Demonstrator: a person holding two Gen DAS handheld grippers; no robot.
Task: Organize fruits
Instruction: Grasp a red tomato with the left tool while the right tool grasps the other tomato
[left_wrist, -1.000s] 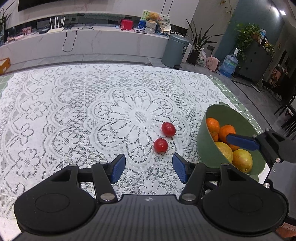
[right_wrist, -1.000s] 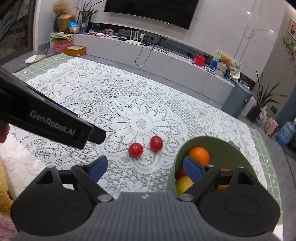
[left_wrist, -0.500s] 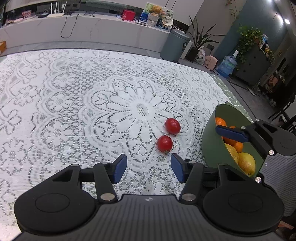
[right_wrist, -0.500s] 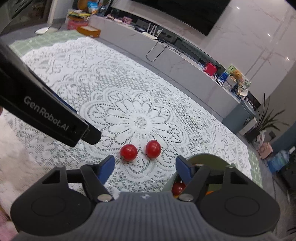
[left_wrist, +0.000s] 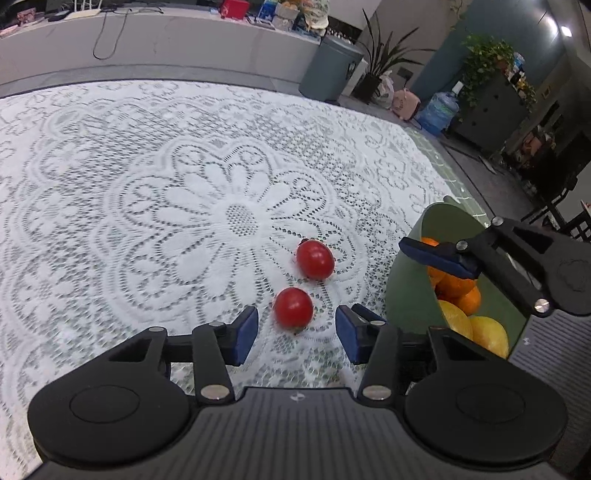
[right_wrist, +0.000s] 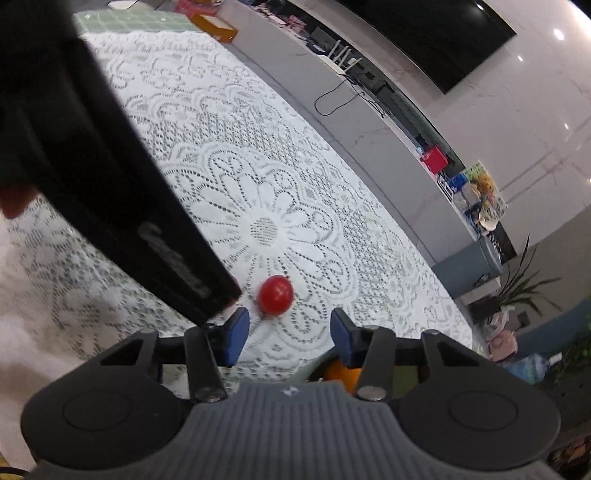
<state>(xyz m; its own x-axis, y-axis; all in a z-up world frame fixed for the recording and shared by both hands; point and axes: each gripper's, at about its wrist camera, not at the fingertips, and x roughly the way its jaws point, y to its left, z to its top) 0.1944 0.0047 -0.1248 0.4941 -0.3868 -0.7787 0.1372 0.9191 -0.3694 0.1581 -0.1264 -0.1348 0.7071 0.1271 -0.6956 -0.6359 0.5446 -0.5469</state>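
A white lace tablecloth (left_wrist: 147, 206) with a large flower pattern covers the table. Toward the left of the scene, the left gripper (left_wrist: 295, 328) reaches down with its blue-padded jaws apart and empty; they have just been closing, and the nearer small round red tomato (left_wrist: 293, 307) sits just ahead of them, not yet touched. A second small red tomato (left_wrist: 315, 259) lies close beyond it, both loose on the cloth. To the right stands a green bowl (left_wrist: 410, 295) already holding oranges (left_wrist: 460, 291) and yellow lemons (left_wrist: 487, 336). Above that bowl hangs the right gripper (right_wrist: 288, 330), jaws also just narrowing and gripping nothing, aimed toward a tomato. Judging by this, most fruit is gathered; the two tomatoes remain.
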